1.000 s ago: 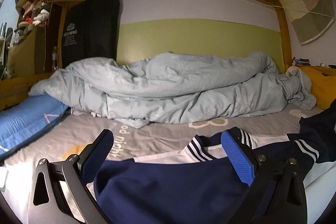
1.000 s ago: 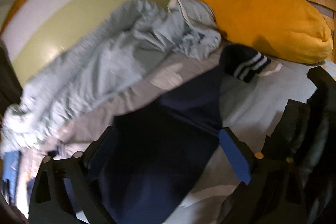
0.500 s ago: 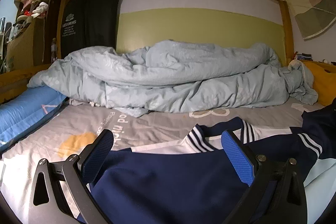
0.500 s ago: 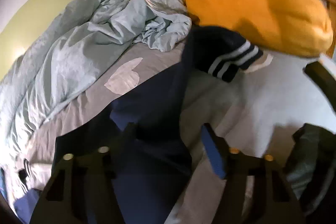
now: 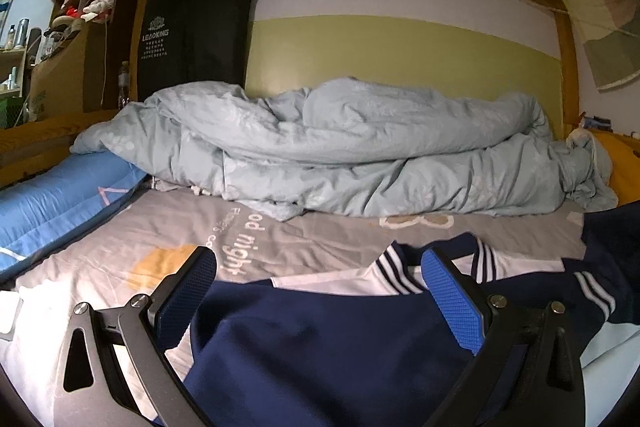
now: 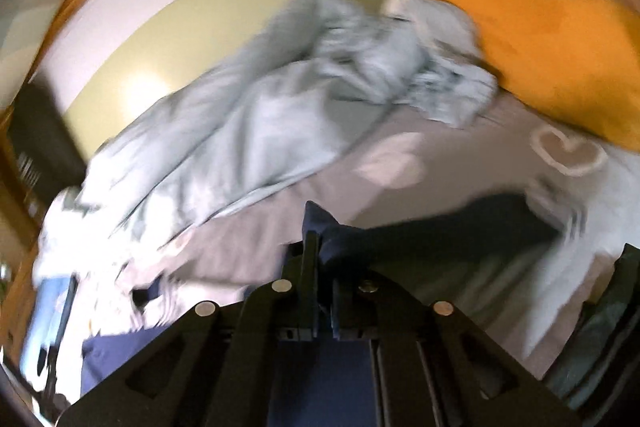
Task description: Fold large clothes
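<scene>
Right hand-held gripper (image 6: 322, 247) has just closed, apparently pinching the navy jacket (image 6: 420, 239) (left hand-held gripper (image 5: 320, 291) gapes).

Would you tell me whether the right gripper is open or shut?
Shut: the right gripper has just closed, pinching a fold of the navy garment.

One navy jacket (image 5: 320, 339), one grey duvet (image 5: 340, 147), one orange pillow (image 6: 560, 47).

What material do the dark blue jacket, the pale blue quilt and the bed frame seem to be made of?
Jacket: likely smooth synthetic knit; faint sheen, soft folds, ribbed striped collar.
Quilt: probably matte cotton cover with padding; puffy, finely creased, faint floral print.
Bed frame: varnished wood, apparently pine; warm orange tone, visible knots and a slight gloss.
</scene>
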`<state>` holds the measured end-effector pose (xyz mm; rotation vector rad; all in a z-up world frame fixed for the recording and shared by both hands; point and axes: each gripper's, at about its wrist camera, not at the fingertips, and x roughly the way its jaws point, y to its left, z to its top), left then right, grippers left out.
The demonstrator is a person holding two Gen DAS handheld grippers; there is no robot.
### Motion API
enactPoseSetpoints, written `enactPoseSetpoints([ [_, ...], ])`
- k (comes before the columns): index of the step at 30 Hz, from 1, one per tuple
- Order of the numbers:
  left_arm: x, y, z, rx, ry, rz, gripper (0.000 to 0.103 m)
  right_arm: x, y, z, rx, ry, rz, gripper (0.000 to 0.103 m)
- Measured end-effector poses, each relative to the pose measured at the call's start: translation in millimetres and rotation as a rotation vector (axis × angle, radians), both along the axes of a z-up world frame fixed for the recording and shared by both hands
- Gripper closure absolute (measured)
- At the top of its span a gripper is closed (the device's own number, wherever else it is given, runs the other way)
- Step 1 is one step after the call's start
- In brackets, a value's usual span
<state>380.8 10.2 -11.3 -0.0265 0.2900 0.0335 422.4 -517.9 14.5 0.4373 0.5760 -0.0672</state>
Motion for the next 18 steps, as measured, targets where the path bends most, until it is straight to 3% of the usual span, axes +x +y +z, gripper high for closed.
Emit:
enactPoseSetpoints([
  [4, -8, 5, 11, -0.029, -0.021, 0.010, 0.000, -10, 76, -4, -0.034, 0.021, 0.152, 0.099],
  [12, -7, 14, 13, -0.049, -0.019, 0.027, 0.000, 4, 185, -39, -0.078, 0.157, 0.319, 0.097],
  [16, -4, 11, 9, -0.034, -0.007, 0.026, 0.000, 19, 204, -73, -0.111, 0.280, 0.372, 0.084],
  [18, -3, 9, 7, -0.023, -0.003, 0.020, 0.000, 18, 206, -75, -0.123, 0.295, 0.379, 0.068],
])
